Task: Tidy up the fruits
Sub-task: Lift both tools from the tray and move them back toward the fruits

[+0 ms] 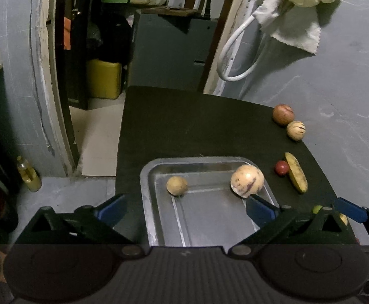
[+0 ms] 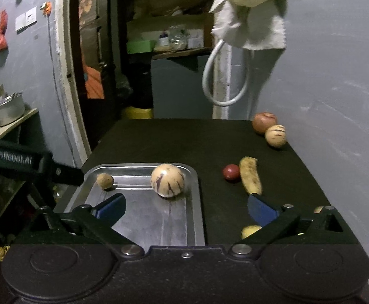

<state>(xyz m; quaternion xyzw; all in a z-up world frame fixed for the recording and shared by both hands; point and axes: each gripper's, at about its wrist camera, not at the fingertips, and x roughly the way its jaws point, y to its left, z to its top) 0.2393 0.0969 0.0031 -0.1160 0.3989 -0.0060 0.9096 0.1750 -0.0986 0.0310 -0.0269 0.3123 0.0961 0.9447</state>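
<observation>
Banana (image 2: 250, 176) lies flat on black table (image 2: 159, 141), long axis running away from cam. Both grippers – left (image 1: 185, 210), right (image 2: 187, 209) – angled down over tray (image 2: 196, 202), jaws wide, empty.

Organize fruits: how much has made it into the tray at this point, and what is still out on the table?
Done: a small brown fruit and a large striped fruit lie in the metal tray. In hand: nothing; the left gripper and right gripper are open and empty. Left: a banana, small red fruit, reddish fruit and smaller striped fruit on the table.
</observation>
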